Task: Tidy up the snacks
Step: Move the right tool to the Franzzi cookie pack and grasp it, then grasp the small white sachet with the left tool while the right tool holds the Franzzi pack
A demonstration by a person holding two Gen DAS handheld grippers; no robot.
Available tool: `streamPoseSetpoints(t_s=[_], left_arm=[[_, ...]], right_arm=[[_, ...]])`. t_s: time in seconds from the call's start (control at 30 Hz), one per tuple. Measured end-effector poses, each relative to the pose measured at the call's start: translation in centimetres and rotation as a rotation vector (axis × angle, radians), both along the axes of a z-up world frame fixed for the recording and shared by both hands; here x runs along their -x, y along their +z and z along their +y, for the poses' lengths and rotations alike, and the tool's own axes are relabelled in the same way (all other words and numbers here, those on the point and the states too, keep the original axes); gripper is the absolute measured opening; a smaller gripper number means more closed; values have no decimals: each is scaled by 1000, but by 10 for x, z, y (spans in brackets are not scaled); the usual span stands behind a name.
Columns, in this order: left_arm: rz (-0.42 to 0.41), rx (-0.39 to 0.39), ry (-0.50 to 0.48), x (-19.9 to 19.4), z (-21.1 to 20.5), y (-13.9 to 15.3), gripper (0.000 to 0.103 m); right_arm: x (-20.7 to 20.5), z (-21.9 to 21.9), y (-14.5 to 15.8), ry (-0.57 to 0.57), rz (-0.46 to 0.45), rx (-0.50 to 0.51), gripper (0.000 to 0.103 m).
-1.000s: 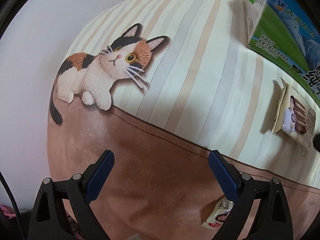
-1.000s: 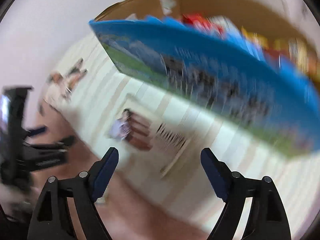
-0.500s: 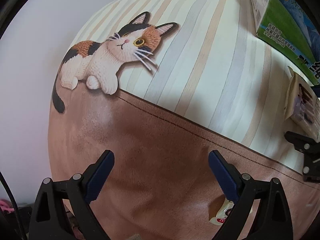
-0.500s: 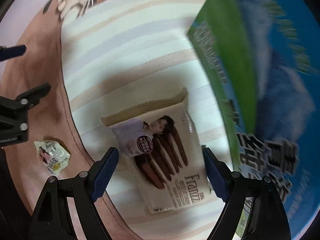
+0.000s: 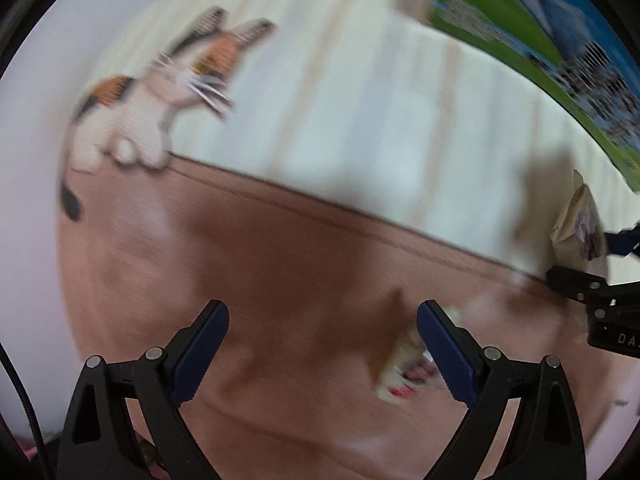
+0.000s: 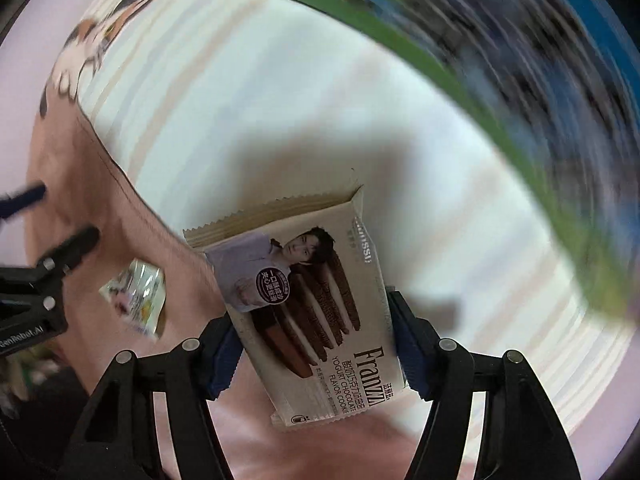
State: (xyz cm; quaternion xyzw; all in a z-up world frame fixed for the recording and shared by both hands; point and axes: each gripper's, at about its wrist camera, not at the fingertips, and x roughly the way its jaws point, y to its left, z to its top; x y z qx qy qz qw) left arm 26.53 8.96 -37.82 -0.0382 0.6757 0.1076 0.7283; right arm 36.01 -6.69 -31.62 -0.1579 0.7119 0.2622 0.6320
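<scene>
Brown cloth [image 5: 280,272] lies under your left gripper [image 5: 322,344], its jaws wide and holding nothing; a small snack packet [image 5: 400,372] rests just beside the right jaw. Your right gripper [image 6: 312,344] has its jaws closed on the Franzzi cookie pack [image 6: 304,300], with the blue-green carton [image 6: 520,60] beyond it.
</scene>
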Motion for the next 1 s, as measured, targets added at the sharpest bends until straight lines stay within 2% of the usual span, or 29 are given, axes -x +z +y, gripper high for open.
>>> streamPoseSetpoints(t_s=[0.07, 0.13, 0.23, 0.37, 0.43, 0.47, 0.6, 0.83, 0.9, 1.0], left_arm=[[39, 72, -17, 5, -7, -7, 96], [66, 110, -33, 7, -16, -12, 96], [112, 161, -57, 5, -30, -26, 96], [167, 192, -86, 2, -43, -45, 96], [186, 194, -97, 2, -49, -53, 90], [188, 197, -99, 2, -49, -56, 80], [176, 159, -122, 0, -58, -58, 57], [162, 150, -137, -2, -66, -52, 57], [161, 149, -142, 2, -64, -52, 57], [161, 155, -145, 10, -75, -48, 57]], right_arm=[[5, -23, -1, -86, 30, -29, 69], [11, -42, -2, -150, 47, -43, 68], [22, -68, -7, -240, 84, -70, 68], [33, -93, -13, -316, 100, -90, 69], [34, -95, -18, -358, 97, -99, 69], [32, -106, -16, -371, 97, -103, 70], [13, -101, -16, -406, 58, -115, 73], [10, -71, -12, -367, -47, -69, 66], [23, -70, -13, -429, 6, -97, 66], [36, -91, -14, -513, 114, -140, 66]])
